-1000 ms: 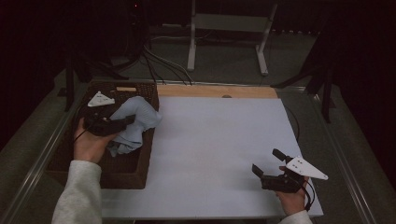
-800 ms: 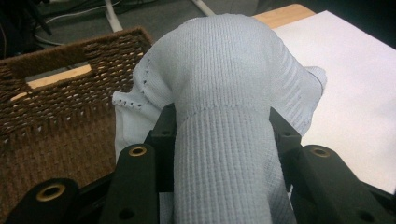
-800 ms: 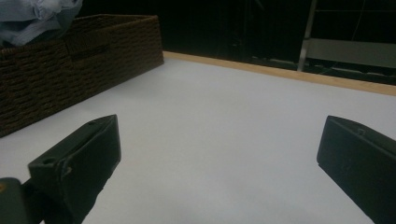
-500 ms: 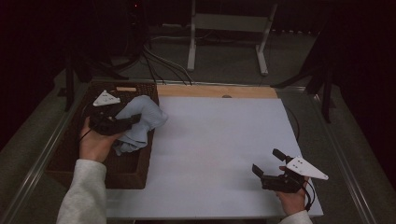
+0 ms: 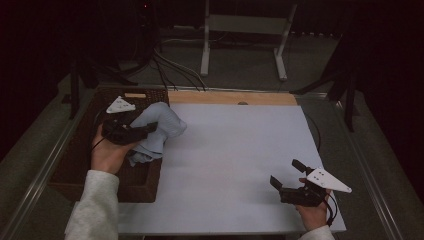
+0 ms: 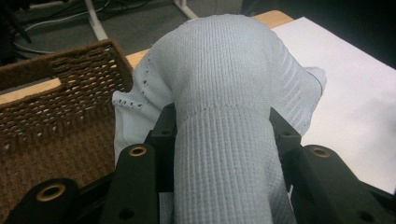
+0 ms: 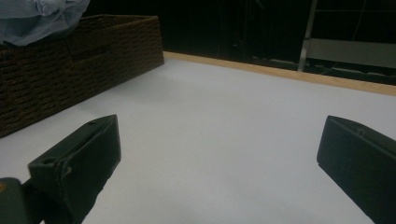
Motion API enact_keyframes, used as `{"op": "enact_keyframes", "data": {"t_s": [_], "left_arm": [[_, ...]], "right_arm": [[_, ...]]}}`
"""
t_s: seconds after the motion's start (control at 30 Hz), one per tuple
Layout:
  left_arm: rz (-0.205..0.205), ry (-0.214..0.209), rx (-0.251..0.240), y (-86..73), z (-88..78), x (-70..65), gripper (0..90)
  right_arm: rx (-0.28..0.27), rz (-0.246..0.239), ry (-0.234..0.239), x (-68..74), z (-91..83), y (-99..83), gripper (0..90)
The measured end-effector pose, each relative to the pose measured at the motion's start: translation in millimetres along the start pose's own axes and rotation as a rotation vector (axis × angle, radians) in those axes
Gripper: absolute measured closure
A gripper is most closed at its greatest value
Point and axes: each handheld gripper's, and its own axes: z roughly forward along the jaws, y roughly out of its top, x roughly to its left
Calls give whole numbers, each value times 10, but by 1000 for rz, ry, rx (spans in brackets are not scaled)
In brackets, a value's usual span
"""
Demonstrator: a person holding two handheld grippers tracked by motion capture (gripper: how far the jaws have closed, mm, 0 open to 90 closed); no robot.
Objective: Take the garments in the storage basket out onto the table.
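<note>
A pale blue knitted garment [image 5: 159, 129] hangs bunched over the right rim of a dark wicker basket [image 5: 75, 150] at the table's left. My left gripper [image 5: 150, 127] is shut on it; in the left gripper view the ribbed knit [image 6: 224, 140] is pinched between both black jaws, with the basket's woven wall [image 6: 51, 107] to the left. My right gripper [image 5: 286, 174] rests near the table's front right corner, open, nothing between its jaws. In the right gripper view the two jaws stand wide apart over the white sheet [image 7: 219, 135], with the basket [image 7: 70, 60] and the garment [image 7: 37, 16] far off at left.
A white sheet [image 5: 235, 165] covers the table, with a wooden strip [image 5: 235, 98] along the far edge. Beyond it stand a white metal stand [image 5: 245, 35] and cables [image 5: 165, 60] on the dark floor.
My left gripper has carried the garment up and to the right, from inside the basket to above its right rim. The right gripper has stayed put.
</note>
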Motion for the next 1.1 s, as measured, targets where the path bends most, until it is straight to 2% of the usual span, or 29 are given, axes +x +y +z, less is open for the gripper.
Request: {"op": "enact_keyframes", "data": {"t_s": [0.73,1.1], "left_arm": [[38,-29,10,104,115,-189,583],[50,-51,-3,180,175,-285,586]], "right_arm": [[1,0,2,2,7,-1,0],[4,1,4,8,12,-3,0]]}}
